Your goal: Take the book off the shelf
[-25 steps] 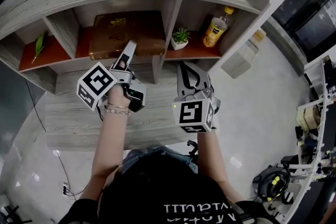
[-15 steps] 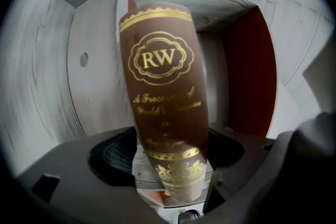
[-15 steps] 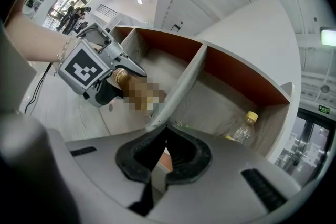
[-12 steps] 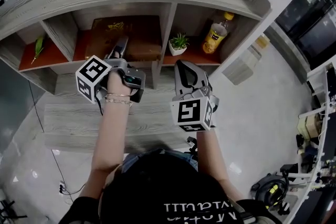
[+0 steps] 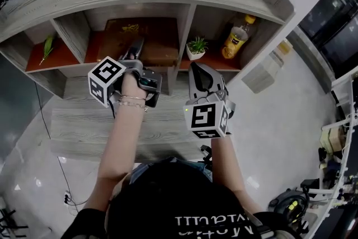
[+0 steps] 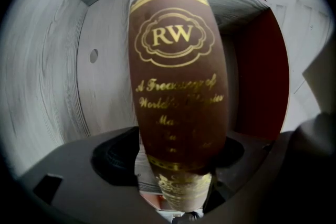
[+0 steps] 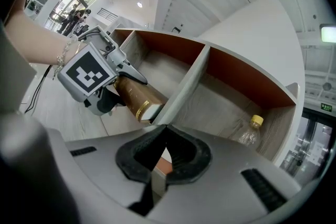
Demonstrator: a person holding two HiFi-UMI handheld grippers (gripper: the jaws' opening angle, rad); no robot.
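Book (image 5: 131, 36) takes most room L of divider (image 5: 185, 25); plant (image 5: 196, 47), bottle (image 5: 235, 37) crowd R side.

Right gripper (image 7: 167, 132): jaws together at the tips, nothing between them, pointed at the front edge of the grey wood shelf (image 7: 220, 107) right at its upright divider (image 7: 185, 89). Left of the divider, the left gripper (image 7: 135, 77), marker cube (image 7: 85, 75) facing this way, is clamped on a brown book (image 7: 130, 95) with a gold band near its end; pale page edges show at the corner next to the divider, and a wrist with a bracelet (image 7: 64, 55) sits behind the cube. The compartment right of the divider holds a clear bottle with a yellow cap (image 7: 248, 132), standing near the side wall.
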